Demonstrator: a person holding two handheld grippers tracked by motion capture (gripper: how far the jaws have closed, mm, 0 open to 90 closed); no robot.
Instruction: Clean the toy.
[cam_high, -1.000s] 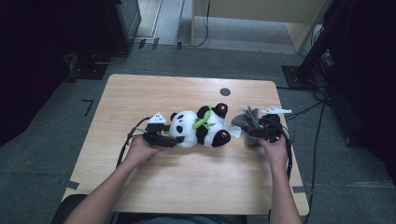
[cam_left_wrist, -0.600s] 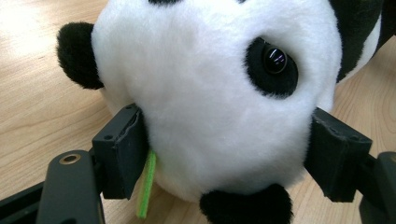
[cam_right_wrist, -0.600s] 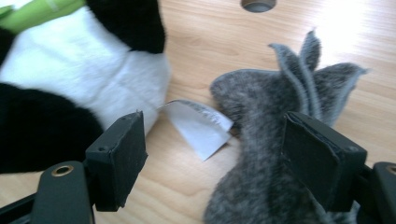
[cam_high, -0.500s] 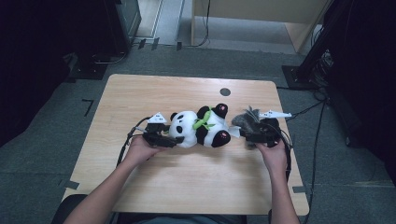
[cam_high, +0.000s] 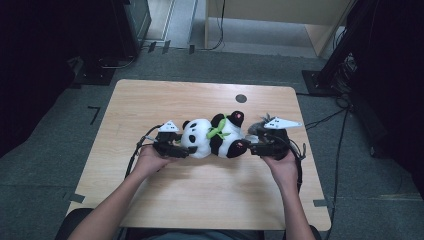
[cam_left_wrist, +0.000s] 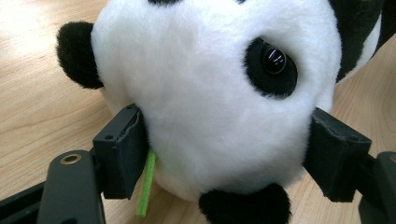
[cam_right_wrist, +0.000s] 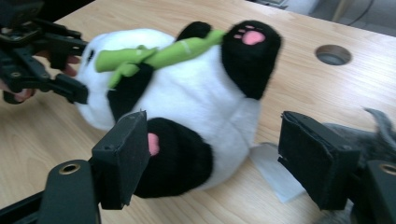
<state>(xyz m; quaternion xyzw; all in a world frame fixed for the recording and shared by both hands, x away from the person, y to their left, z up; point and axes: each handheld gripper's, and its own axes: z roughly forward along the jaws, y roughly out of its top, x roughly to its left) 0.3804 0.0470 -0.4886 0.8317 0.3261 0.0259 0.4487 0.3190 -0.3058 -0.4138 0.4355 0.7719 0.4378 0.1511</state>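
Right gripper slid left to panda's feet, fingers closing but not clamped. Left gripper clenched on its head, on surface.

High view overhead — gripper views close, sharing panda.

A light wooden table with rounded corners stands on grey carpet. A round cable hole sits in the tabletop, beyond the claws, toward the far edge. Past that far edge stands pale wooden furniture; dark equipment stands at far left, a black stand at far right. Tape marks dot the carpet.
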